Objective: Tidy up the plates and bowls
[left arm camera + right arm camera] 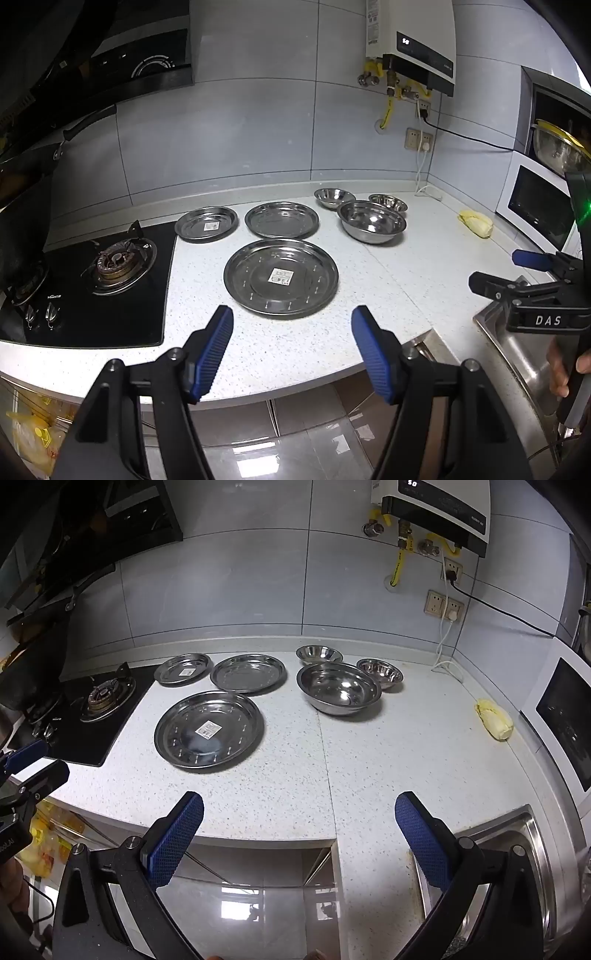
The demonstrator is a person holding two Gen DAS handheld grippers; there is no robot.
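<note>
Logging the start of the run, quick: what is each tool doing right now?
Left tool: open, holding nothing, short of the plates.
Right tool: open, holding nothing, over the counter edge.

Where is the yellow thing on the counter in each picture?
Left wrist view: the yellow thing lies far right, on the counter, right of the big bowl and in front of the white oven.
Right wrist view: the yellow thing lies right of middle, again right of the big bowl.
Shared landmark: the big bowl, nearest of the three bowls.
</note>
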